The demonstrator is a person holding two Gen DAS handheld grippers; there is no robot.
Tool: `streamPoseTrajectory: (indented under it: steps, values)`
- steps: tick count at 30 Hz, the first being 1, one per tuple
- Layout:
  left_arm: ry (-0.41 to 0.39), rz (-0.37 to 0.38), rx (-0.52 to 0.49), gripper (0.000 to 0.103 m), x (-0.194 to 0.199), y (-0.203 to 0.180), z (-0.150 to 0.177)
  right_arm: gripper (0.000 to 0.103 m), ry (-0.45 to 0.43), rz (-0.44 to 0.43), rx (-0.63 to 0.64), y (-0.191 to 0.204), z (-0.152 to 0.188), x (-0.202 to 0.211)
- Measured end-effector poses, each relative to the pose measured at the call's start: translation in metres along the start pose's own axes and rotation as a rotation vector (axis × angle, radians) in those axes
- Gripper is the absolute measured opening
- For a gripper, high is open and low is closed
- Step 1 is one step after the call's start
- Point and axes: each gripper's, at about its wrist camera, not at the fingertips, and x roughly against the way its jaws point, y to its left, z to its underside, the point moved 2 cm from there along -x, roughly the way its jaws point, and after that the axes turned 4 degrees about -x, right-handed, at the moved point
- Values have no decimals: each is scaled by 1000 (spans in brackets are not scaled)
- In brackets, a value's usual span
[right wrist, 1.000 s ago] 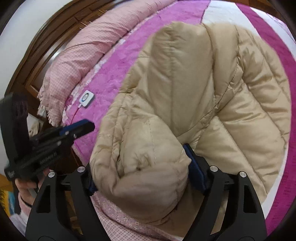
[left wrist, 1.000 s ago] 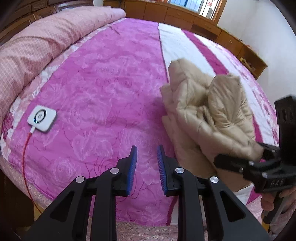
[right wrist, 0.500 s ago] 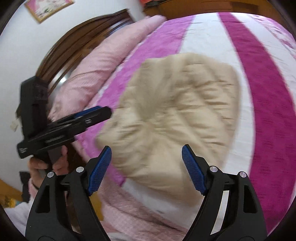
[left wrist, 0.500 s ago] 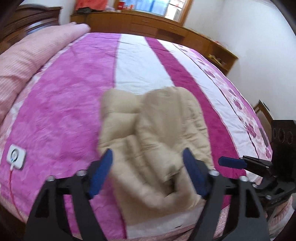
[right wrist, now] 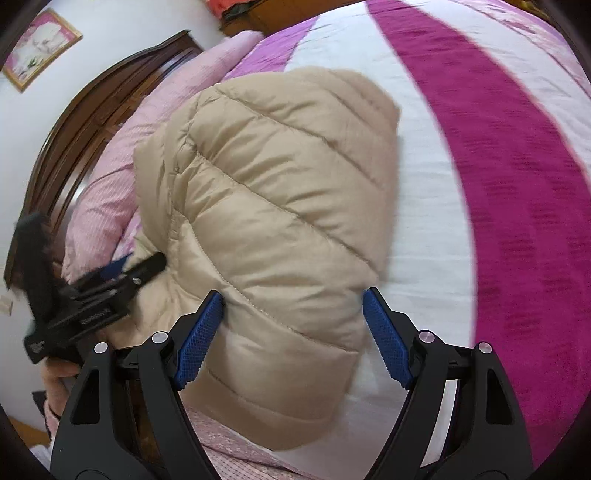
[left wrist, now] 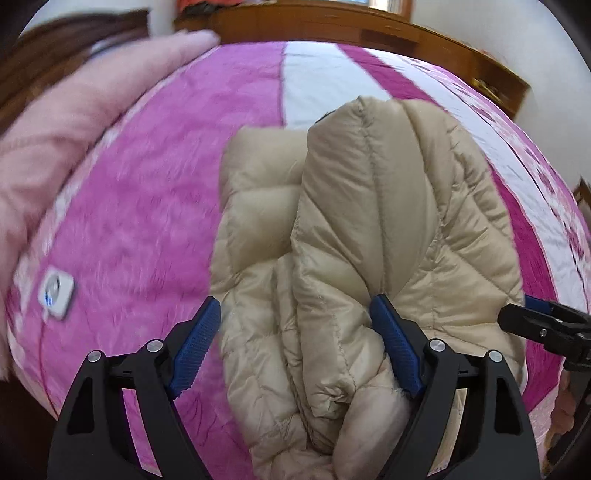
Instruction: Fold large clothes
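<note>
Left wrist view: my left gripper [left wrist: 295, 347] has its jaws spread wide, and the jacket [left wrist: 369, 240] bulges up between them. The blue pads [left wrist: 395, 350] flank the near folds of the padded beige cloth; the right pad seems to touch it, the left one sits just beside it, but nothing is pinched. The jacket lies bunched on the bedspread [left wrist: 147, 206], over the line where a magenta band meets a white stripe, with its near end at the bed's near edge. Far left, a pink quilt [left wrist: 62, 147] is heaped along the bed. A small white controller [left wrist: 56, 297] lies on the magenta cloth at near left, well apart from the jacket. At the right edge I see the tip of my right gripper [left wrist: 543, 325], close beside the jacket's right side. Wooden cabinets [left wrist: 369, 33] line the far wall.

Right wrist view: my right gripper [right wrist: 293, 339] is also wide open, holding nothing. The jacket [right wrist: 280, 206] fills the space ahead and swells between the pads [right wrist: 199, 339], which sit at its sides without clamping. It rests mostly on the white stripe of the bedspread [right wrist: 517, 184], its near hem overhanging the bed edge. My left gripper [right wrist: 107, 284] shows at the left, blurred, its tip against the jacket's left side. Beyond it are the quilt [right wrist: 107, 195], a dark wooden headboard [right wrist: 77, 129] and a framed picture [right wrist: 40, 55] on the wall.
</note>
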Motion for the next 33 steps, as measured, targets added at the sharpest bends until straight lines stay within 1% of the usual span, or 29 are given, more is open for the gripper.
streamPoseTrajectory:
  steps: [4, 8, 12, 14, 15, 18, 20, 22, 24, 26, 27, 28, 29, 30, 31, 32, 33]
  values:
    - [5, 12, 102, 81, -4, 25, 22, 81, -4, 15, 86, 26, 2, -11]
    - [24, 63, 205, 82, -11, 44, 42, 83, -3, 27, 136, 39, 3, -20]
    - [26, 80, 220, 83, -16, 45, 45, 83, -17, 28, 137, 36, 5, -22]
    - [26, 72, 211, 84, -16, 45, 45, 85, -30, 14, 104, 30, 5, -20]
    - [28, 75, 212, 84, -17, 46, 45, 88, -36, 5, 81, 26, 5, -19]
    - [40, 109, 234, 85, -21, 50, 45, 90, -36, -35, 10, 6, 9, -18]
    - [48, 127, 245, 85, -25, 51, 44, 90, -24, -71, -33, -4, 12, -20]
    - [58, 130, 248, 85, -28, 52, 43, 90, -12, -113, -78, -12, 13, -23]
    - [70, 130, 248, 85, -31, 52, 41, 92, 7, -159, -126, -19, 13, -31]
    - [82, 148, 260, 85, -34, 54, 40, 93, 30, -215, -171, -26, 11, -40]
    - [89, 169, 273, 84, -36, 56, 40, 93, 40, -242, -188, -28, 11, -43]
    - [93, 208, 291, 82, -38, 59, 40, 93, 51, -273, -205, -30, 10, -47]
    - [97, 250, 309, 78, -41, 62, 41, 93, 70, -311, -226, -32, 10, -53]
    - [104, 315, 350, 72, -45, 66, 42, 94, 83, -342, -239, -32, 10, -58]
    - [105, 363, 381, 69, -48, 68, 43, 95, 84, -354, -242, -31, 10, -60]
    - [103, 426, 413, 64, -51, 70, 44, 94, 79, -368, -236, -30, 9, -62]
    - [94, 475, 431, 61, -53, 71, 44, 89, 79, -378, -227, -27, 8, -62]
